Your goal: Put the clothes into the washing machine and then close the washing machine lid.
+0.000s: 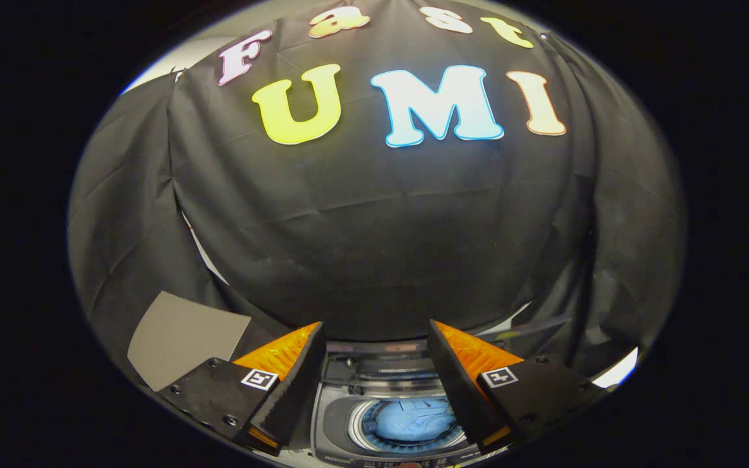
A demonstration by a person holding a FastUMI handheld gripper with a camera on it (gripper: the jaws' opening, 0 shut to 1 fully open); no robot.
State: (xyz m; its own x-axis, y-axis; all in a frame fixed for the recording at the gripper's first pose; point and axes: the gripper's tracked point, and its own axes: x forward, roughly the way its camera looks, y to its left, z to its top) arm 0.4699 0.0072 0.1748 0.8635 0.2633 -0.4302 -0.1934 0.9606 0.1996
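Observation:
My gripper [374, 331] hangs high above the washing machine [335, 422], open, with nothing between its two black and orange fingers [283, 377]. Between and below the fingers I see the machine's round drum opening [407, 422]. Light blue cloth [413, 419] lies inside the drum. The lid [374, 367] stands raised at the back of the machine, just beyond the drum.
A grey flat panel [179, 338] leans to the left of the machine, beside the left finger. The black cloth wall [374, 227] rises right behind the machine. A pale strip of floor or wall [618, 370] shows at the far right.

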